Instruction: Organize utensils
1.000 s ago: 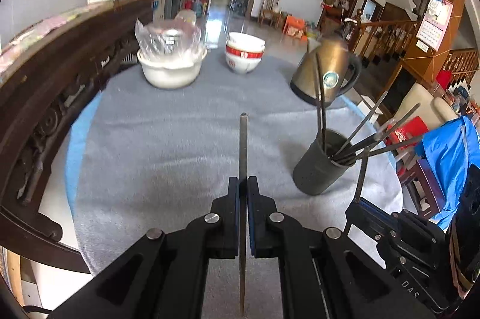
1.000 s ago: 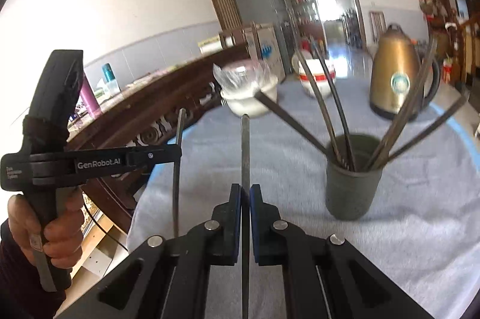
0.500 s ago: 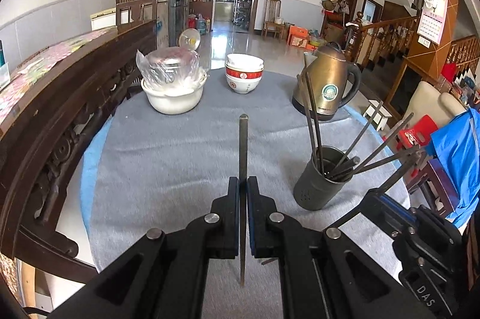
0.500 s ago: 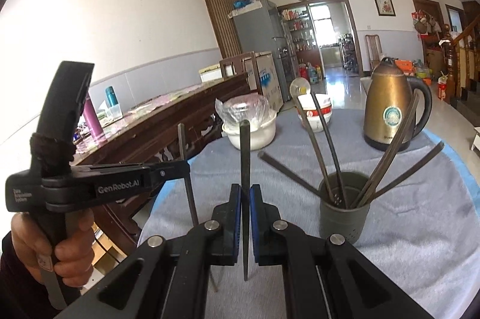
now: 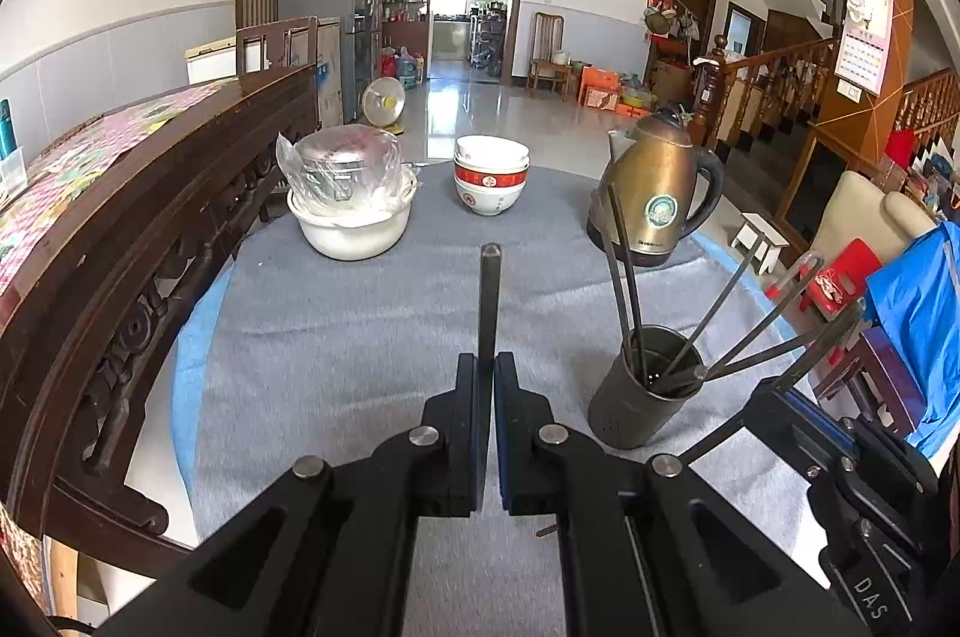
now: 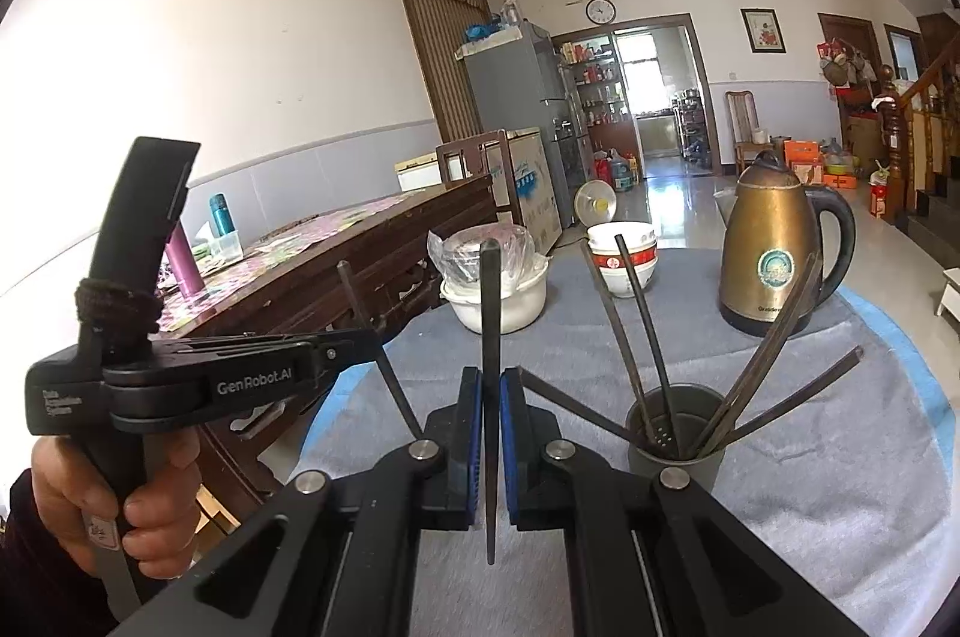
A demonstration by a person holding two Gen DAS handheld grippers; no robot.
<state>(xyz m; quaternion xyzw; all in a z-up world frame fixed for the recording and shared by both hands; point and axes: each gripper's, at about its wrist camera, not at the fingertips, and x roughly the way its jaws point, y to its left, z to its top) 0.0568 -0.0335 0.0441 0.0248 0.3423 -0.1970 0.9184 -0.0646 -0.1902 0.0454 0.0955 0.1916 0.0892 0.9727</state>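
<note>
In the left wrist view my left gripper (image 5: 487, 362) is shut on a dark chopstick (image 5: 489, 295) that stands upright between the pads, above the grey cloth (image 5: 360, 337). My right gripper (image 6: 491, 380) is shut on a second dark chopstick (image 6: 490, 301), also upright, its thin tip hanging below the jaws. A grey perforated holder (image 5: 642, 400) with several chopsticks leaning out stands to the right of the left gripper; in the right wrist view the holder (image 6: 675, 436) is just right of the jaws. The right gripper (image 5: 774, 397) shows at the left view's lower right. A hand (image 6: 144, 511) holds the left gripper (image 6: 360, 344).
At the back of the round table stand a brass kettle (image 5: 657, 193), stacked red-and-white bowls (image 5: 491, 178) and a white basin with a plastic-wrapped pot (image 5: 351, 202). A carved dark wooden bench back (image 5: 120, 229) runs along the left. A blue bag (image 5: 918, 313) is at the right.
Both grippers have risen with their chopsticks still clamped. The holder and the table now sit lower and farther off in both views, and more of the room shows.
</note>
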